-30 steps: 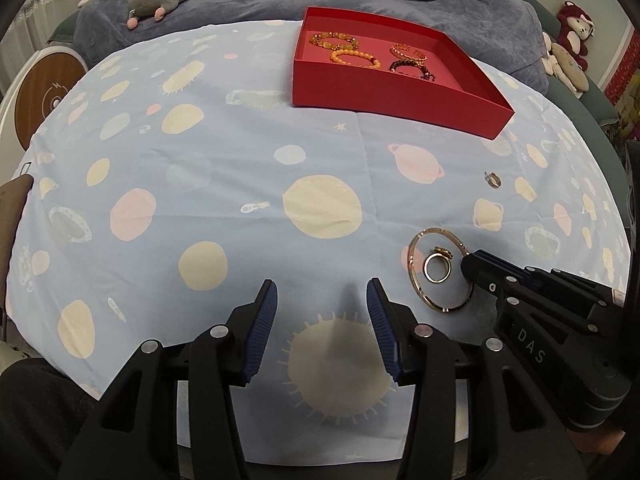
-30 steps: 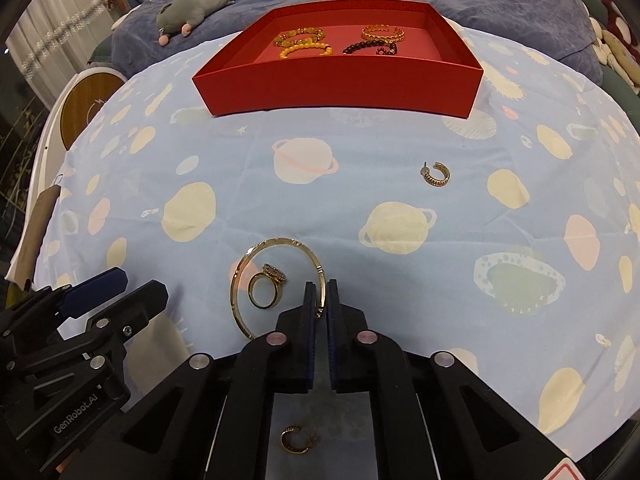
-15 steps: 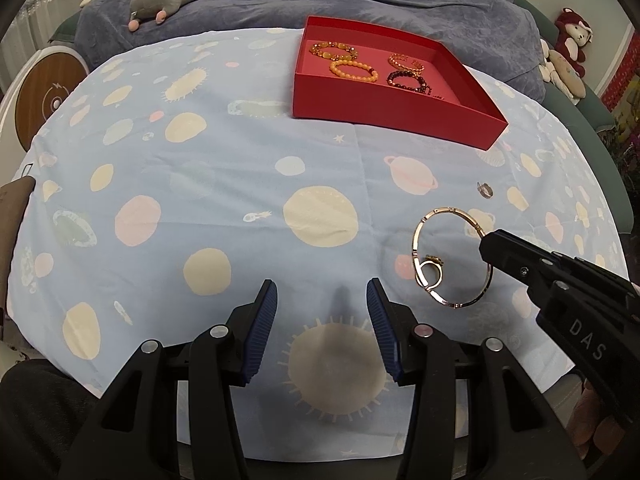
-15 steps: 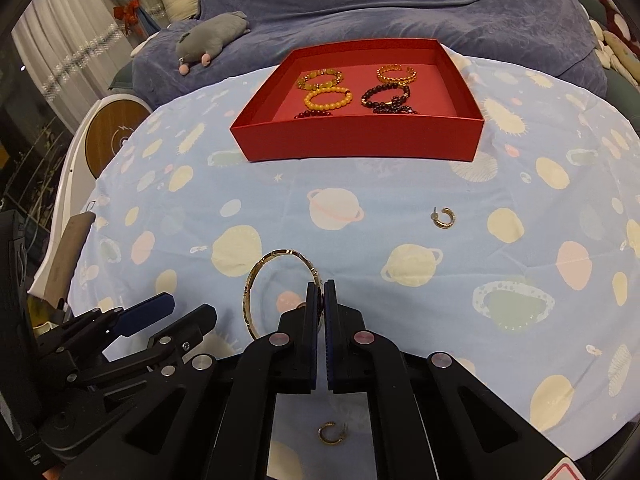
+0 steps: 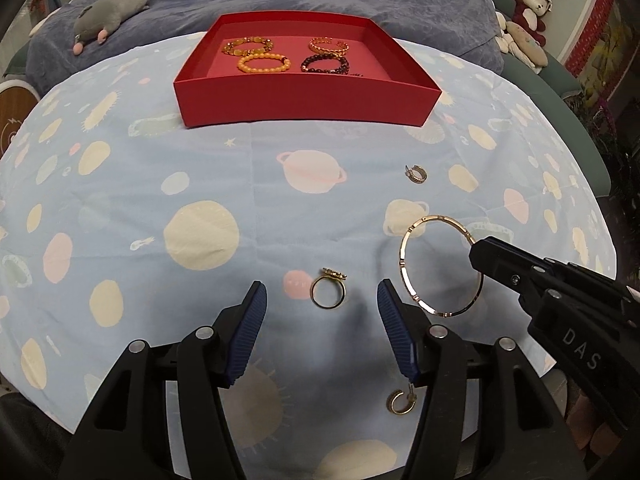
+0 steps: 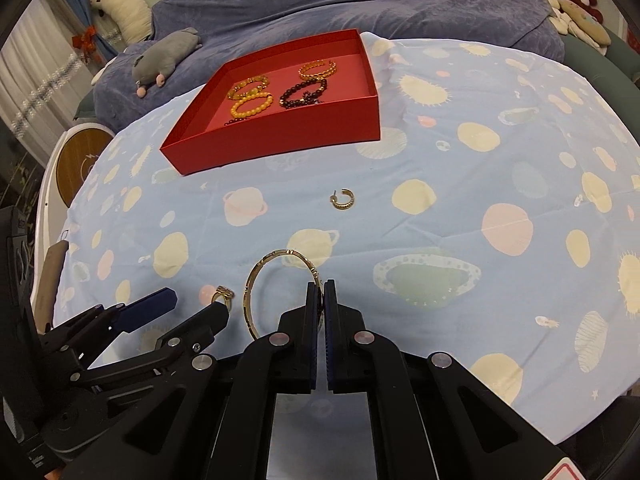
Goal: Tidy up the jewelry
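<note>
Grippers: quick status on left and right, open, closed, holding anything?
Left gripper: open, empty, above the gold ring.
Right gripper: closed on the gold bangle, lifted.

Your right tool has lifted the gold bangle off the cloth; a second ago it lay flat around the gold ring, and now it hangs upright in the closed fingers, clear of the ring. The ring stays behind on the cloth, now lying between the open fingers of your left tool and just ahead of them. Your left tool has swung so the red tray sits straight ahead of it.
</note>
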`<state>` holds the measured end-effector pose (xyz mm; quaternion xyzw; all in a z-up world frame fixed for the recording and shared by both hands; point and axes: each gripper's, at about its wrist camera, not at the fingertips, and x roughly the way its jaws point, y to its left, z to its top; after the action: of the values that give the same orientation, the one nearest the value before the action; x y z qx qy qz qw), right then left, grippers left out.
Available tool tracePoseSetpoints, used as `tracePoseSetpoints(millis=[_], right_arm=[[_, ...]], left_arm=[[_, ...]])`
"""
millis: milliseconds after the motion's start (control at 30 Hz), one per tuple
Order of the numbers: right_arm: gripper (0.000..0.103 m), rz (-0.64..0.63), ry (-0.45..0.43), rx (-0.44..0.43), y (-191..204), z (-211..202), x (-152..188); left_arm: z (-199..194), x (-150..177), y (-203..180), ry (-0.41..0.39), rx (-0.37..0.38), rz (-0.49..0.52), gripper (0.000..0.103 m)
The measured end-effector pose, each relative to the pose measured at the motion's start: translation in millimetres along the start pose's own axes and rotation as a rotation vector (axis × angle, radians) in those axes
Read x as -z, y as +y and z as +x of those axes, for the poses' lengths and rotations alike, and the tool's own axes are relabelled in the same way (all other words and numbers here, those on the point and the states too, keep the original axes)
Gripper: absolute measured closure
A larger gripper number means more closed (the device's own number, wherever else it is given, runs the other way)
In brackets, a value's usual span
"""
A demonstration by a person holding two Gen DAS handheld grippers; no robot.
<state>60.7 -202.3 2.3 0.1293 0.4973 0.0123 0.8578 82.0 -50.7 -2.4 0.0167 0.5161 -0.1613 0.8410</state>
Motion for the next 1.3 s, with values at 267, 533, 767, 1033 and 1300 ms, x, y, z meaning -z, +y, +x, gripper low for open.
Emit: tracePoseSetpoints(millis=[267, 533, 767, 1033, 1300], right_arm=[[0.1, 0.013, 0.014, -0.004, -4, 4, 3], [0.1, 0.006, 0.018, -0.01, 1, 5, 6], [0.1, -0.003, 0.006, -0.015, 5, -1, 5], [0.1, 0.0, 0.001, -0.018, 5, -3, 5], [0.1, -0.001, 0.002, -0.023, 6, -3, 5]], left_arm=[[13, 1, 3, 0.023, 0.02, -0.008, 0.07], [12, 2, 10, 0.02, 0.044, -0.033, 0.085], [5, 0, 10, 0.01, 0.064, -0.03, 0.101], [-2, 2, 22, -0.001, 0.088, -0.068, 0.103], [-11, 6, 34, -0.016, 0.1, -0.099, 0.103]])
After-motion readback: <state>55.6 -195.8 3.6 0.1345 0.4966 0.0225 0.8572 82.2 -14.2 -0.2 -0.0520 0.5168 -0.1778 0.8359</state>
